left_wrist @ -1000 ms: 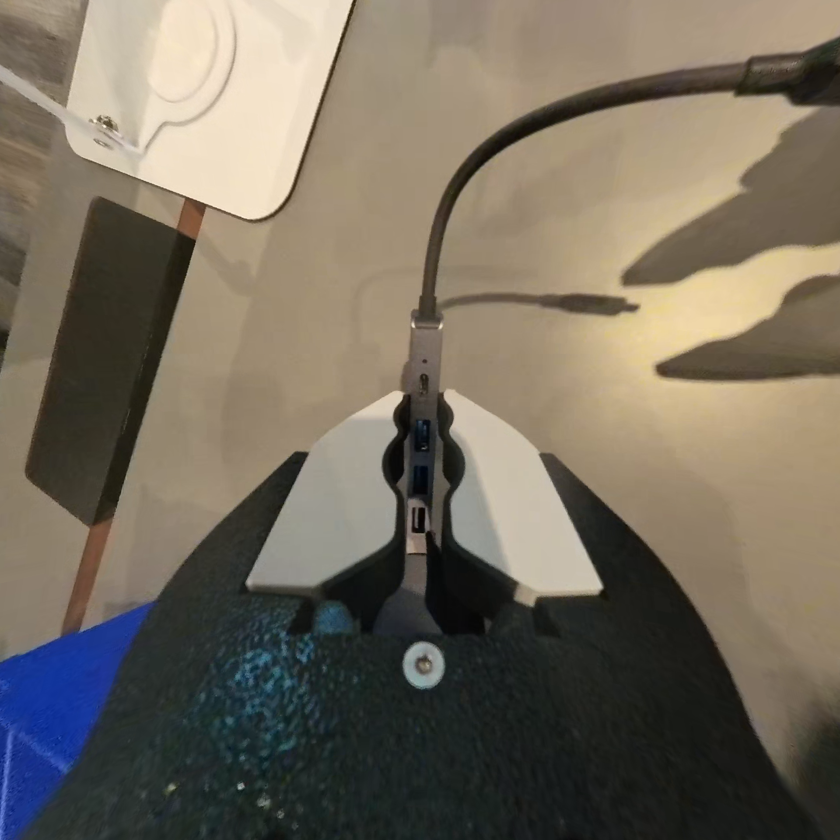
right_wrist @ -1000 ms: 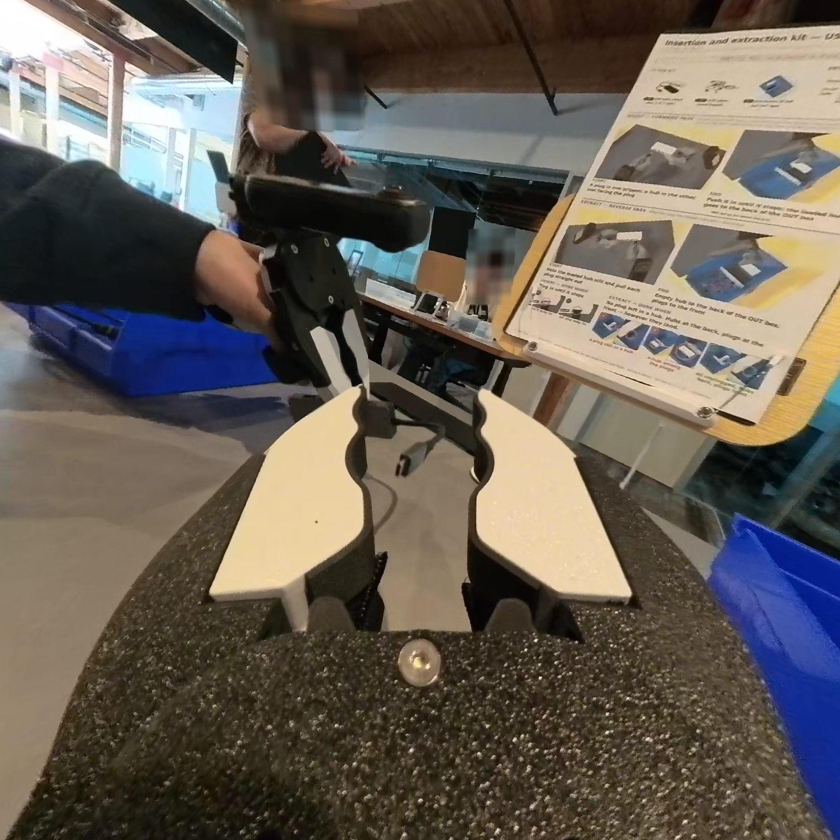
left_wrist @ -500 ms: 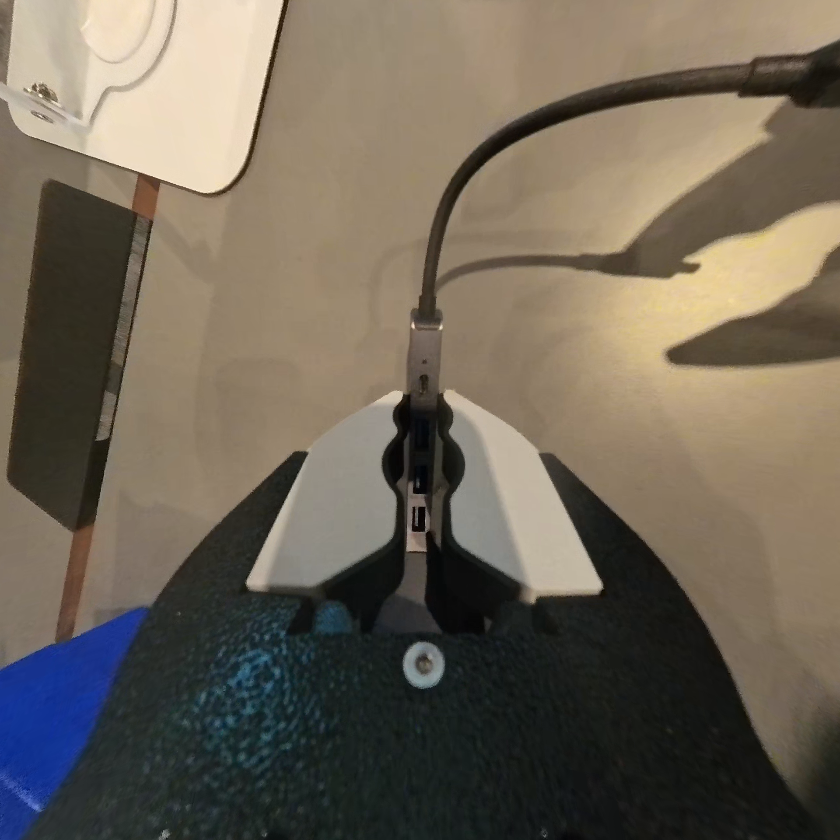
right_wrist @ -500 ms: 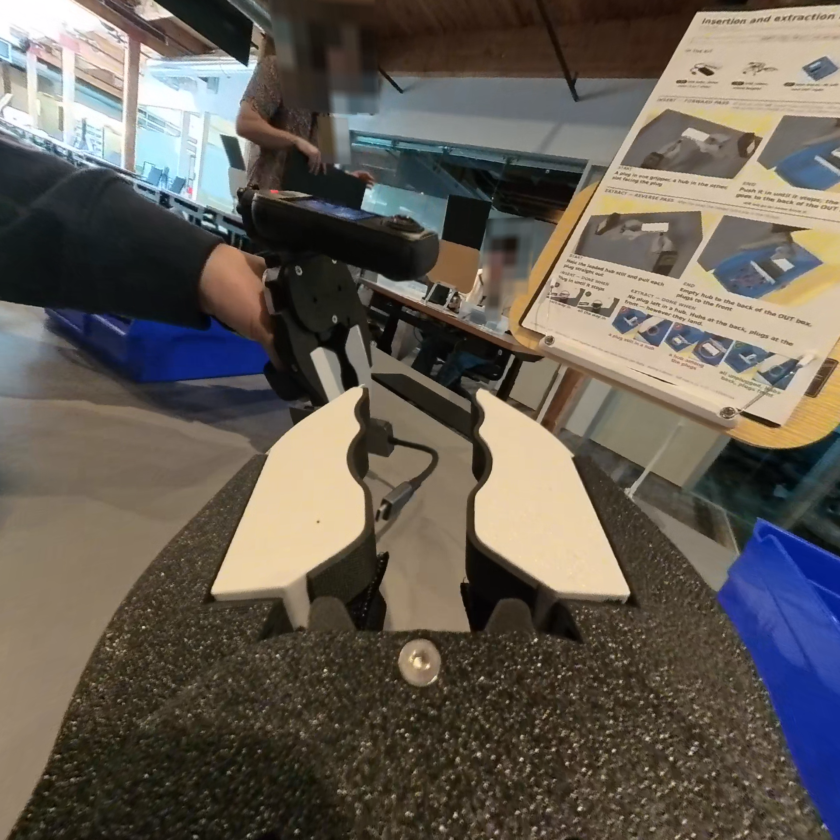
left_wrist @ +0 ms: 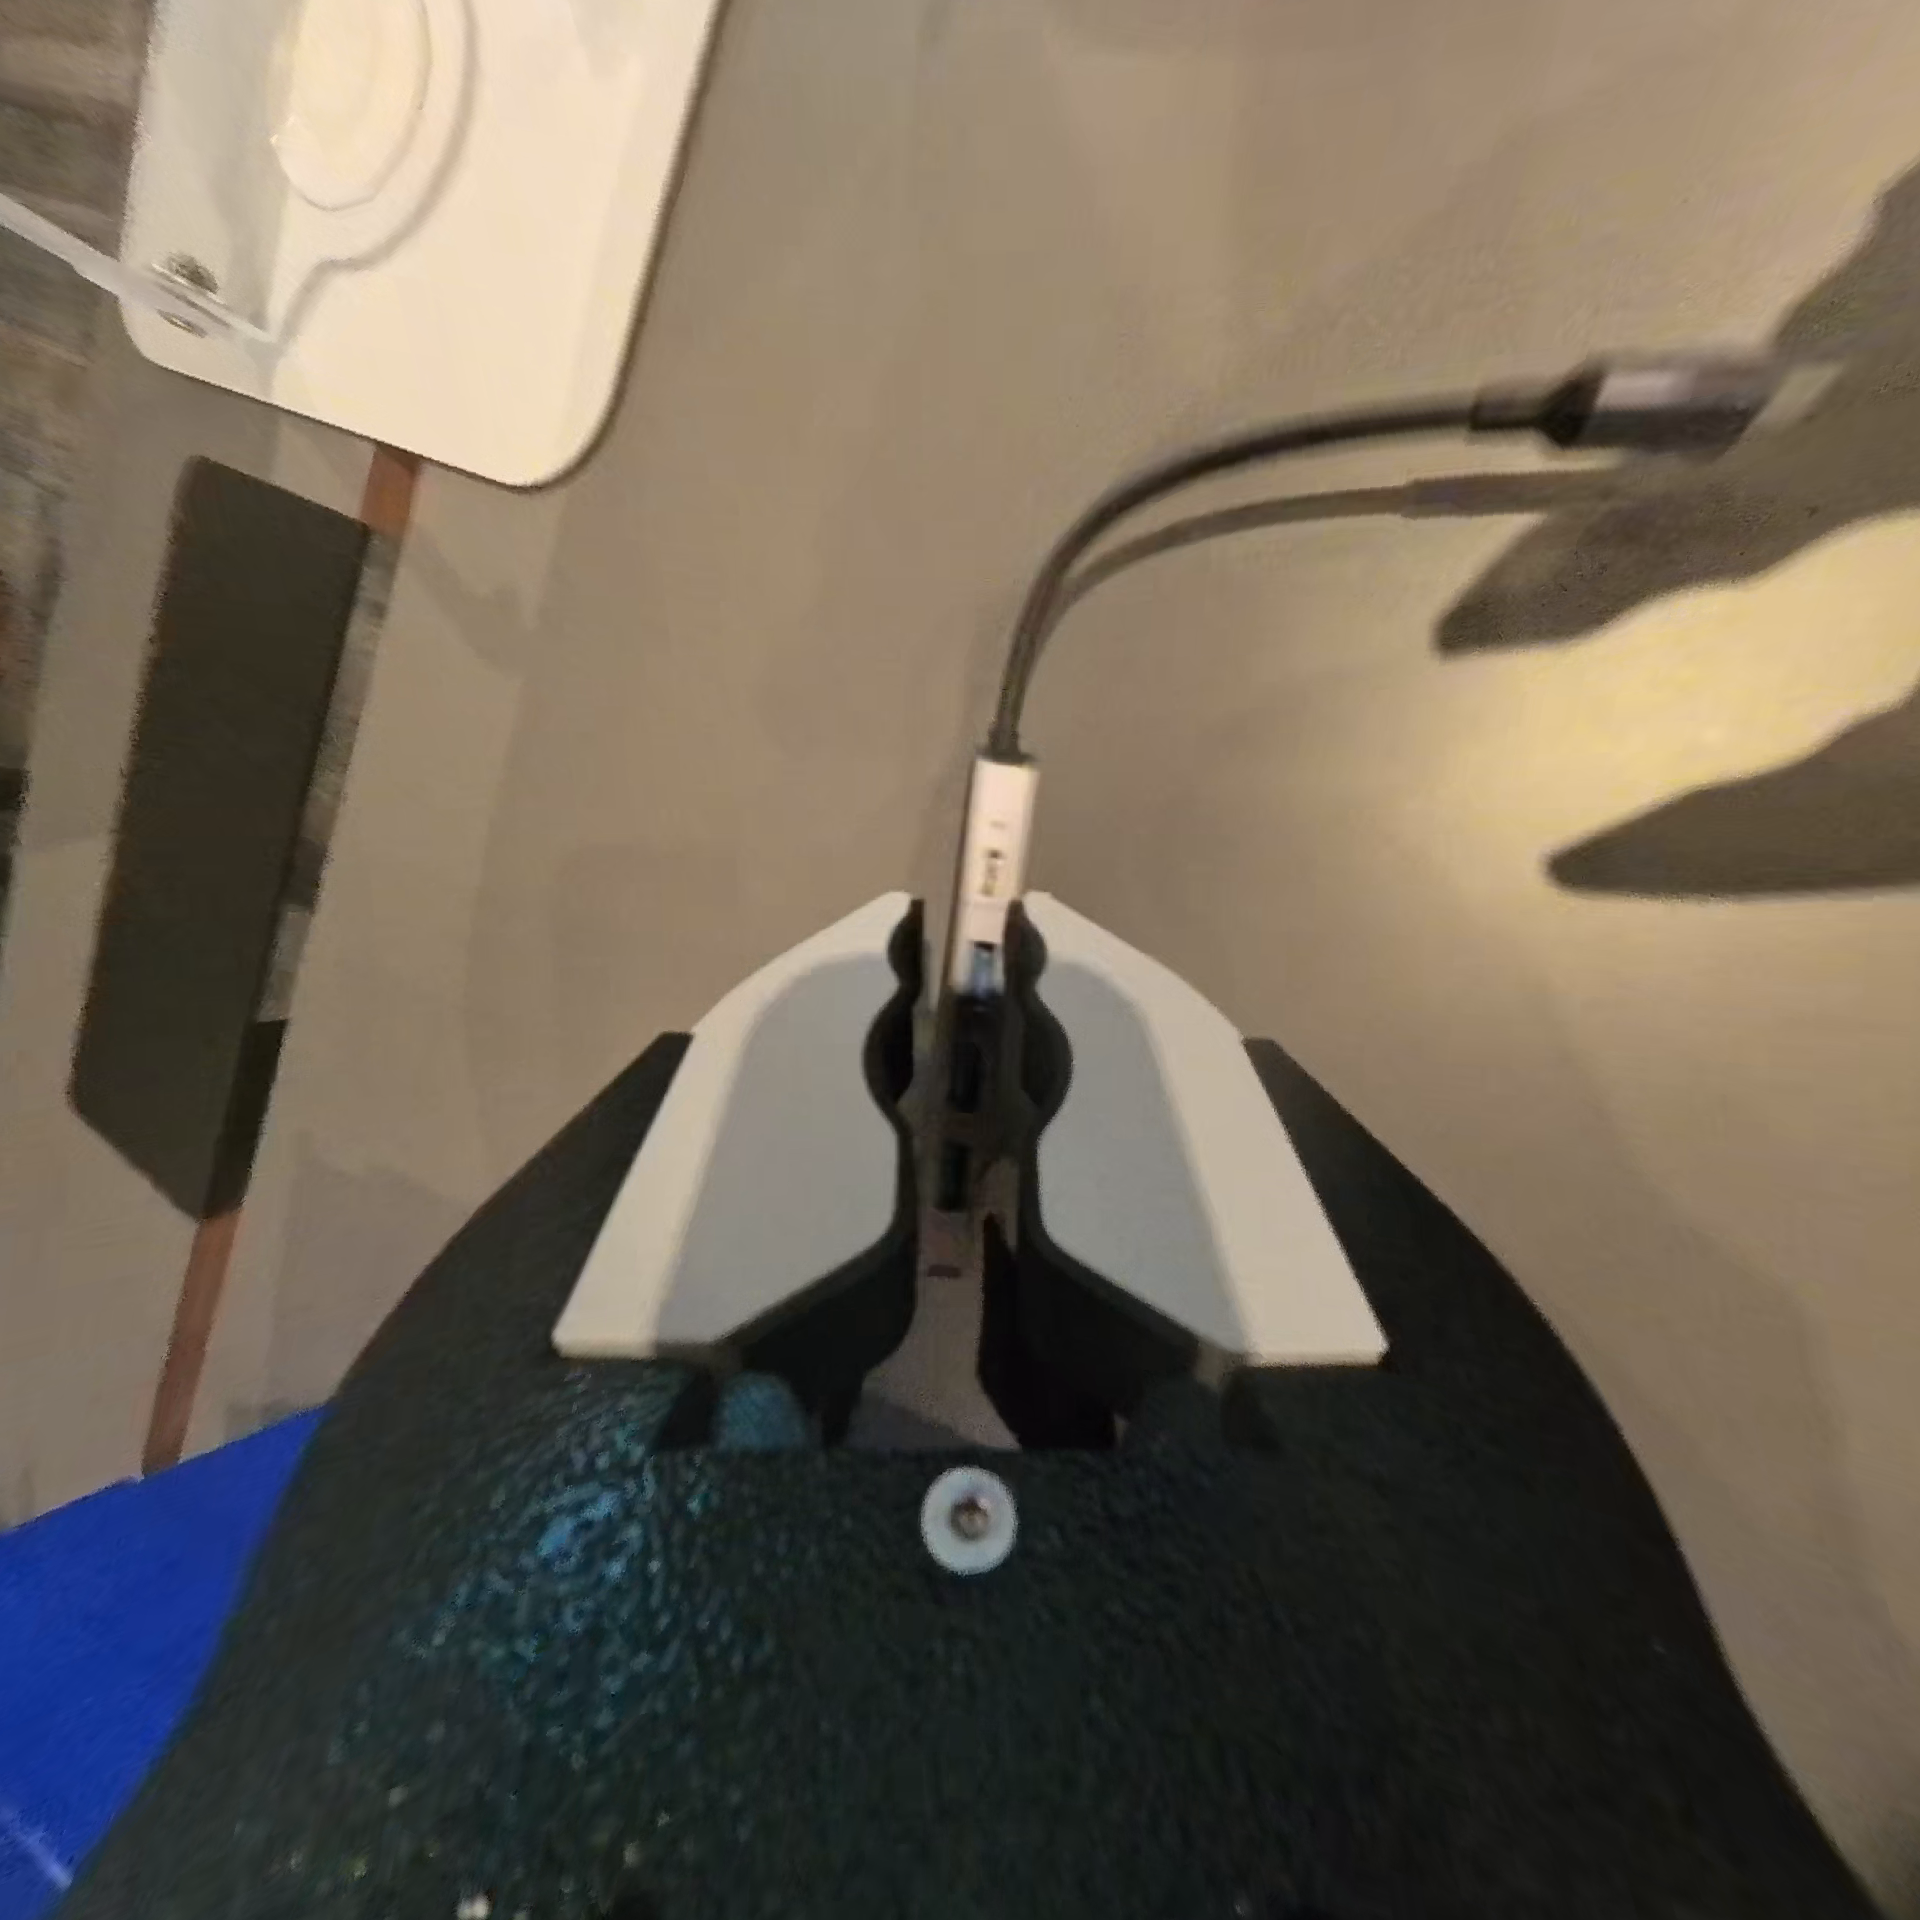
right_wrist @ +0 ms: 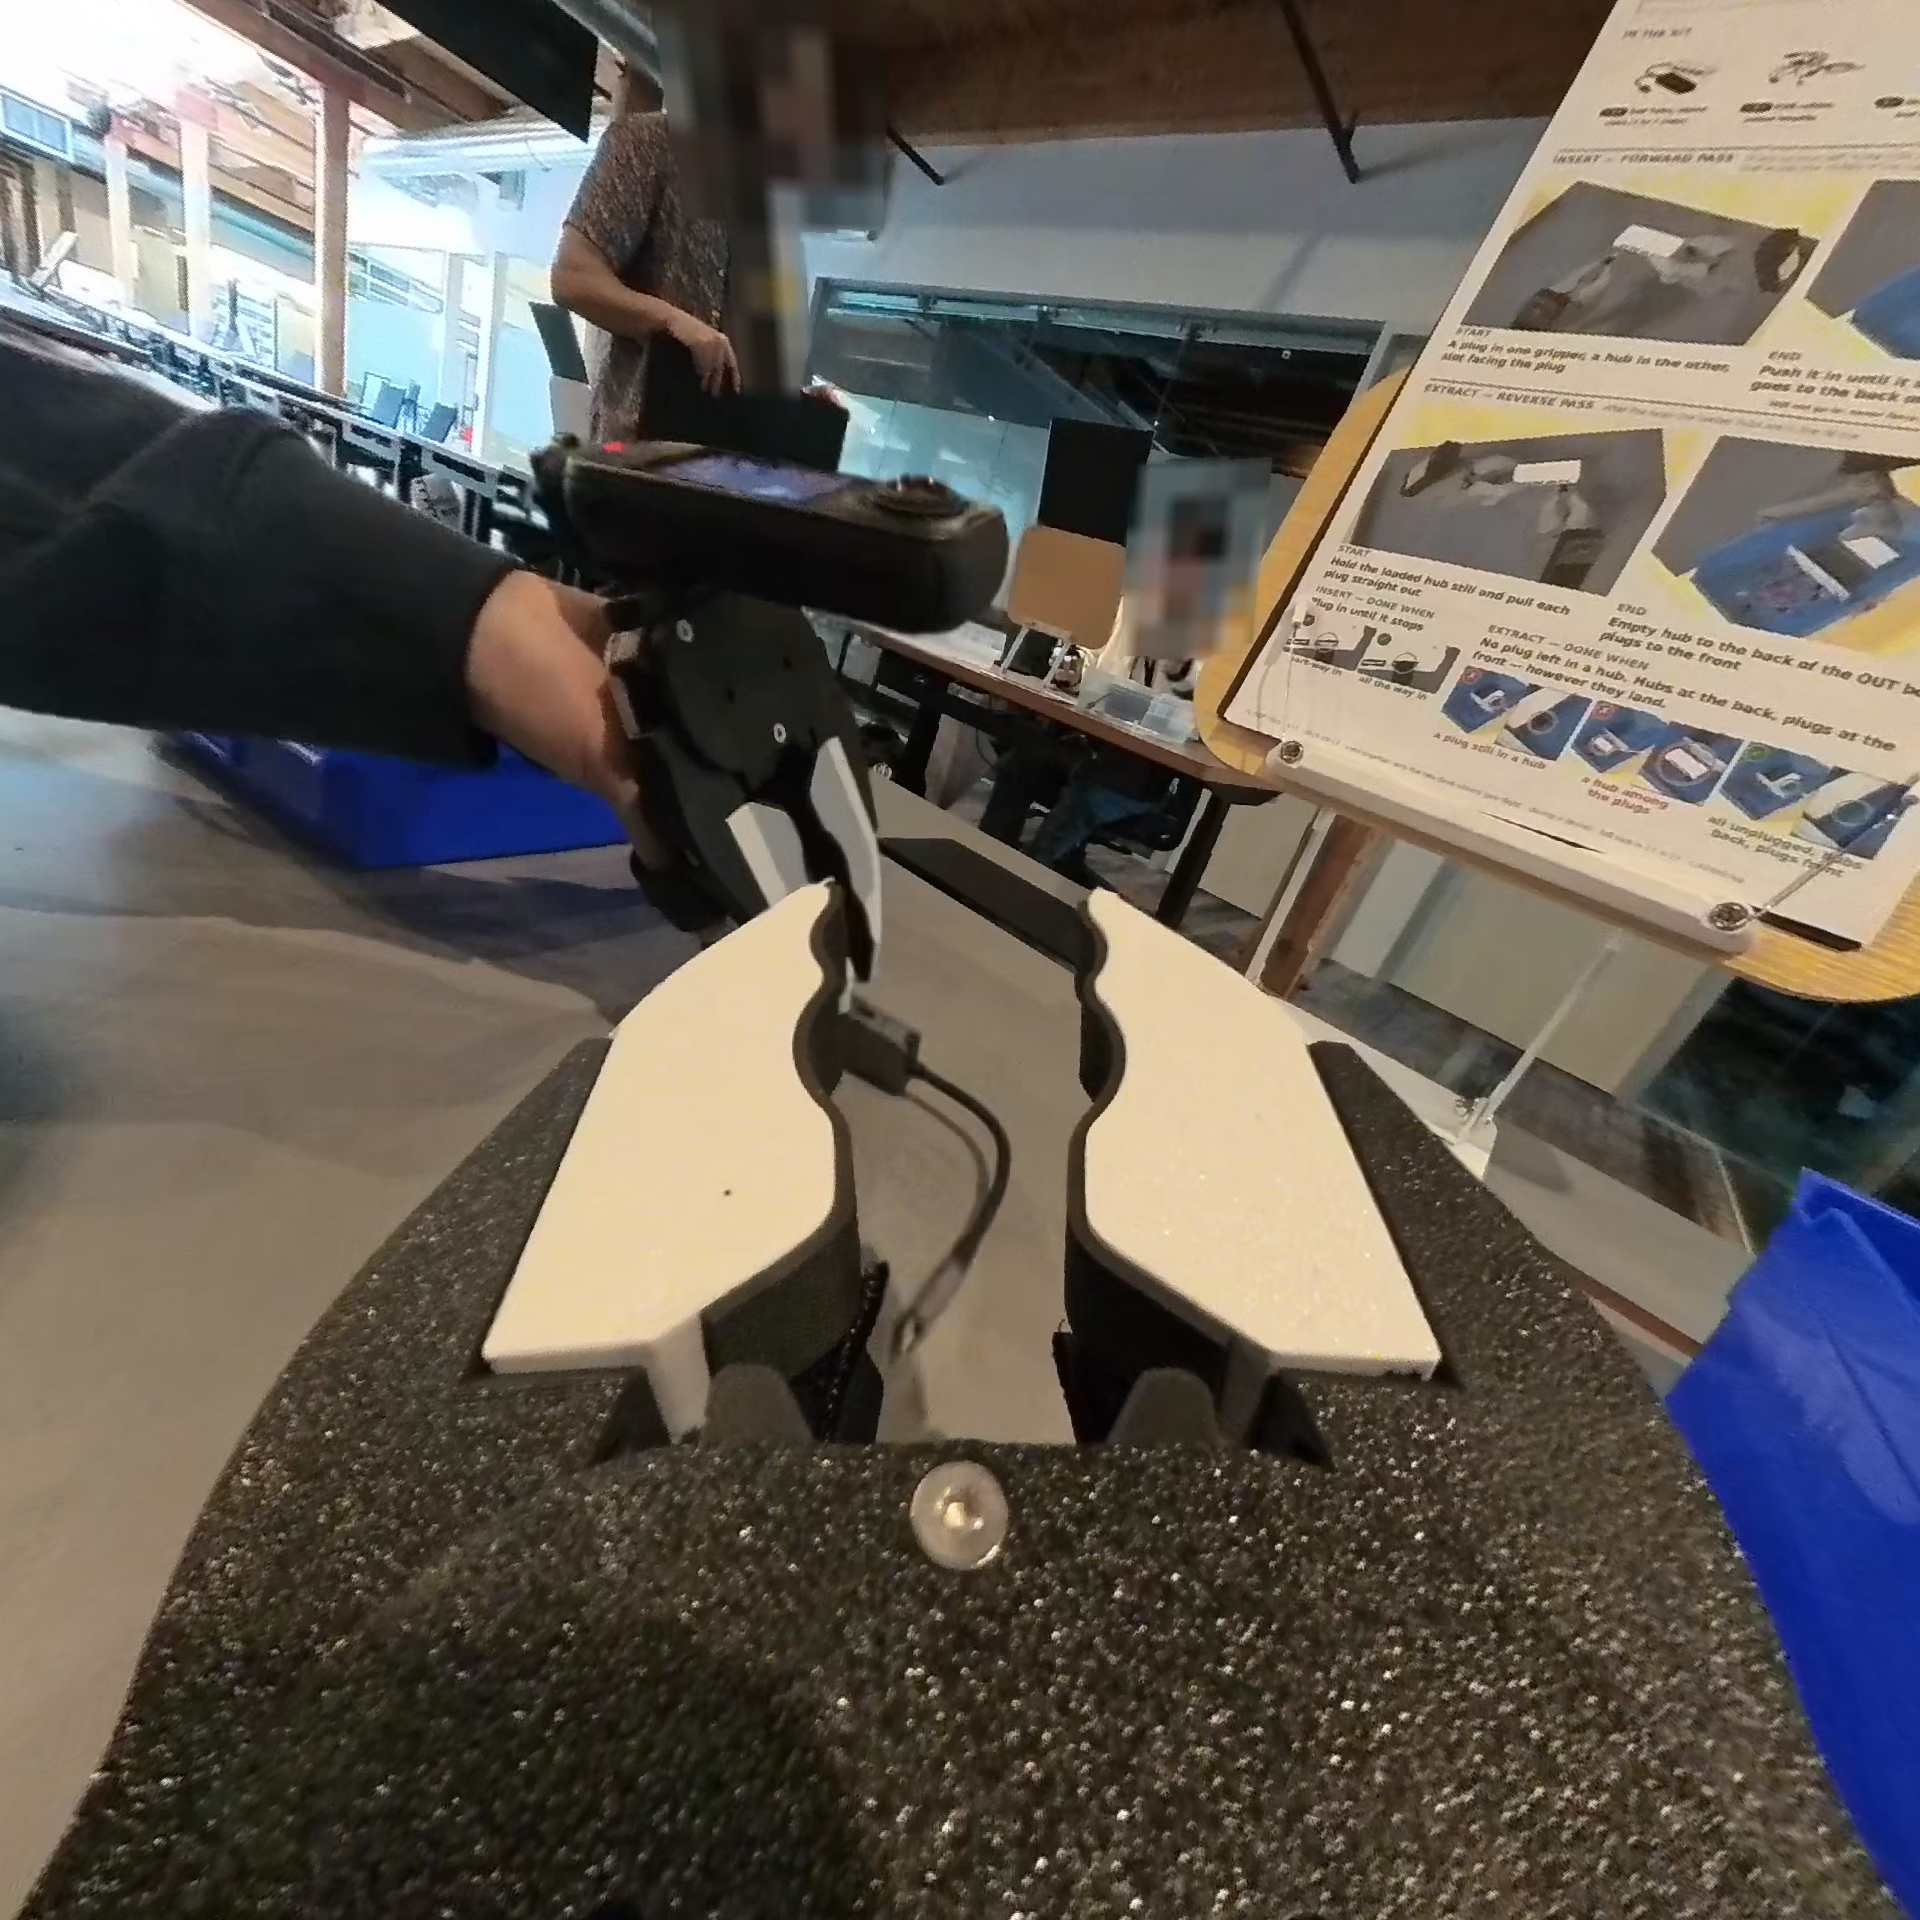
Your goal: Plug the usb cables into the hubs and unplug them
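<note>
My left gripper (left_wrist: 966, 914) is shut on a slim grey USB hub (left_wrist: 1000, 831), held edge-on between the white fingers. The hub's dark cable (left_wrist: 1143, 499) curves up and right to a free metal plug (left_wrist: 1662, 405) that hangs above the grey table. In the right wrist view a hand holds the left gripper (right_wrist: 790, 790) just beyond my left finger. The hub's end (right_wrist: 878, 1044) and cable (right_wrist: 987, 1153) hang between my fingers, and the blurred plug (right_wrist: 930, 1309) is low in the gap. My right gripper (right_wrist: 961, 914) is open and holds nothing.
An instruction sheet (right_wrist: 1621, 520) on a wooden stand is at the right. A blue bin (right_wrist: 1829, 1507) is at the right edge and another (right_wrist: 416, 800) behind the left hand. A white board (left_wrist: 395, 208), a black block (left_wrist: 208, 831) and a blue bin (left_wrist: 125, 1621) are to the left.
The left gripper with the hub has come closer to the right gripper. The dangling cable and plug have swung down into the gap between the right fingers. The right gripper stays open.
</note>
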